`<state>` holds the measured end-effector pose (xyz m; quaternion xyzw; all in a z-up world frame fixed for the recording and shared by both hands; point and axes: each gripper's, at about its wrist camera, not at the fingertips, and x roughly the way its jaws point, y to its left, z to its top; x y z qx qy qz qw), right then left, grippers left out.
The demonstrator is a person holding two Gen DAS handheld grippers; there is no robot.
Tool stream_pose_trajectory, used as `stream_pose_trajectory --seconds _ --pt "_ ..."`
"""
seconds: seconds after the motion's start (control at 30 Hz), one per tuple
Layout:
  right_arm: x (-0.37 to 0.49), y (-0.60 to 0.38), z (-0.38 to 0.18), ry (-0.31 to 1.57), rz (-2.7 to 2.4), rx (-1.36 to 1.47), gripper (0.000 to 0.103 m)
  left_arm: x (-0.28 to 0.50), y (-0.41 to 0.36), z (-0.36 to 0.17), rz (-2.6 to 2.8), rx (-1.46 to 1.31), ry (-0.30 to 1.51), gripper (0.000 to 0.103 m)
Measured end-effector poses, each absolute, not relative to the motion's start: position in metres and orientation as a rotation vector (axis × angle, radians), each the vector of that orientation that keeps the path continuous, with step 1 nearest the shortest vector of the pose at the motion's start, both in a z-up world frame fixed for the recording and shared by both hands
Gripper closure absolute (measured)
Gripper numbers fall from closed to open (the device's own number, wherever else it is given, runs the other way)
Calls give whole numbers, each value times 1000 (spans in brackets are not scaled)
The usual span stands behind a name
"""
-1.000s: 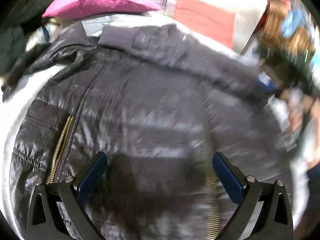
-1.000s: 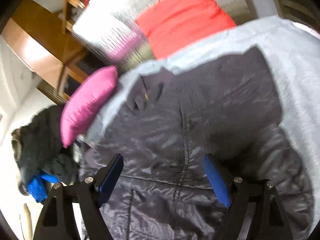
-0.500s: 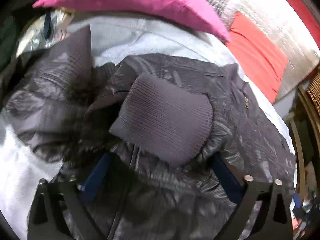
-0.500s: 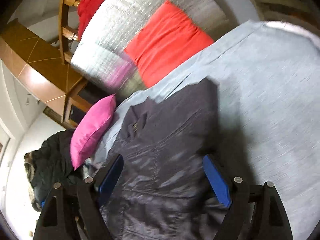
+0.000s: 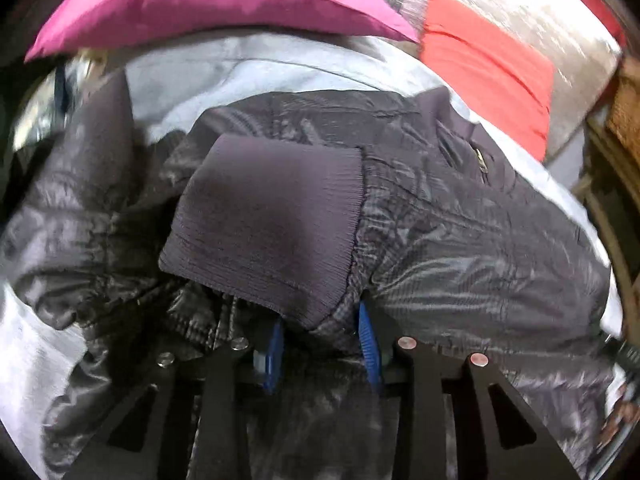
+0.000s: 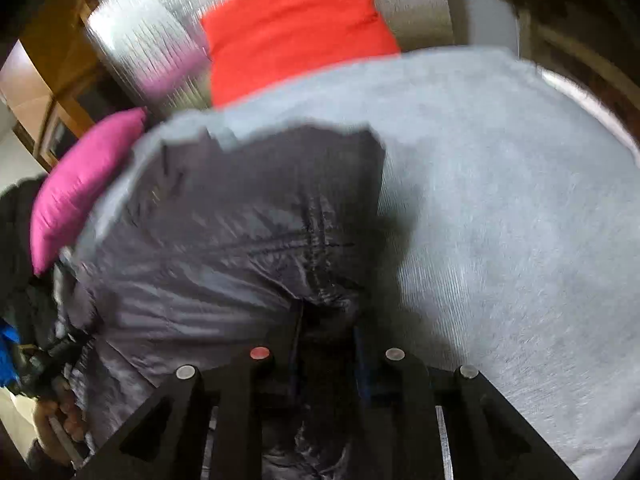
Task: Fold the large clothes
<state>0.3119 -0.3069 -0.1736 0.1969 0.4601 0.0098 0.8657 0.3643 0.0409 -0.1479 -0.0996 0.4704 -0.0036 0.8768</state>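
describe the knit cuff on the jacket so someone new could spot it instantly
Find the light grey bed cover with the pink cushion at its far edge; a dark shiny puffer jacket lies spread on it. In the left wrist view the cuff lies on top of the jacket, just ahead of the closing left claw. It is the one matte, finely ribbed patch; everything around it is glossy and crinkled.

Dark grey quilted jacket (image 5: 460, 240) is lying rumpled on the light grey bed sheet (image 6: 500, 200), shiny fabric creasing all over. Ribbed knit cuff (image 5: 268, 220) of one sleeve is resting folded over the body, facing up. Small chest zip is showing near the collar end. Jacket's far edge is sitting below the pillows, one side bunching up.
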Motion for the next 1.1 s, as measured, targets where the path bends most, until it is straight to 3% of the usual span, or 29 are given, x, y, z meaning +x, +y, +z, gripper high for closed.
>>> stream_pose_trajectory --seconds 0.13,0.2,0.27,0.3,0.33,0.43,0.47,0.5,0.57,0.63,0.83,0.93,1.0,1.1 --pt "296 -310 -146 886 -34 417 76 354 48 -125 -37 -225 931 58" --pt "283 -302 -121 815 -44 384 75 341 66 -109 -15 -265 875 38" --pt "271 -289 -96 736 5 398 64 332 83 -98 29 -318 827 31" --pt "268 -283 -91 716 31 402 39 330 91 -97 36 -353 819 27" --pt "264 -273 -86 695 71 398 22 333 98 -100 34 -401 831 26" --pt "272 -247 -101 756 163 376 22 352 98 -116 9 -401 918 27" --pt "275 -242 -111 791 171 372 22 357 97 -122 10 -384 945 39" --pt "281 -240 -127 846 158 364 22 367 97 -134 44 -352 999 60" --pt "292 -241 -162 953 111 332 28 374 100 -147 57 -382 1042 64" --pt "289 -239 -164 926 72 265 37 373 96 -144 66 -331 1027 66" --pt "287 -239 -161 950 49 250 37 367 72 -134 101 -157 1007 64" --pt "286 -233 -148 945 33 263 36 356 69 -112 130 -131 955 52" --pt "284 -232 -137 892 42 281 36 340 68 -95 142 -111 866 35" --pt "274 -231 -115 797 61 306 31 332 57 -80 146 -76 771 26"
